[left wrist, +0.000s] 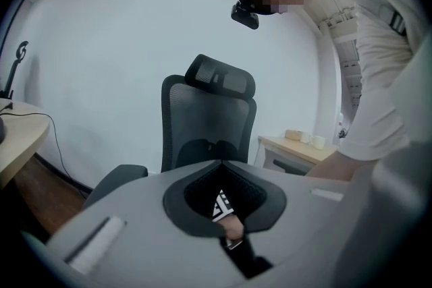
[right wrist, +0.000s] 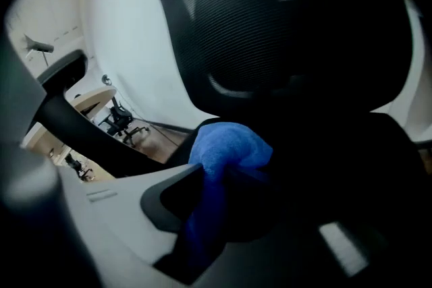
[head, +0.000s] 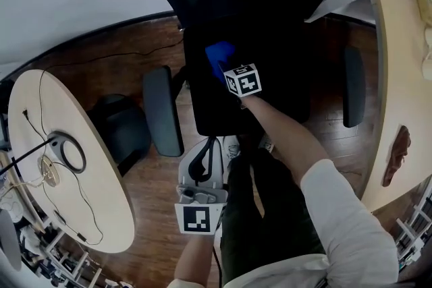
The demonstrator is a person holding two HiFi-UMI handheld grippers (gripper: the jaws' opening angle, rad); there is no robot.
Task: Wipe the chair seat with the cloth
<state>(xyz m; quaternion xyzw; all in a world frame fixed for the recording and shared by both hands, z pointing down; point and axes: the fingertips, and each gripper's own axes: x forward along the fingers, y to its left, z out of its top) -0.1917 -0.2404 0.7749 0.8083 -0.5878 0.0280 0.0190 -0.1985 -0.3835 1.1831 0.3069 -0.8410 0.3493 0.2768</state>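
Though two tools show, only the right tool [head: 223,68] clamps the one cloth [head: 219,52], a bunched blue wad at the single chair's black seat [head: 216,114]; the left tool [head: 204,148] is closed, empty.

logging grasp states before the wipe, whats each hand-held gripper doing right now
Left hand-held gripper: closed, nothing between its jaws.
Right hand-held gripper: closed on the blue cloth.

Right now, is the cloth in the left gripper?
No, the blue cloth is clamped in the right gripper over the chair seat, while the left gripper is shut on nothing.
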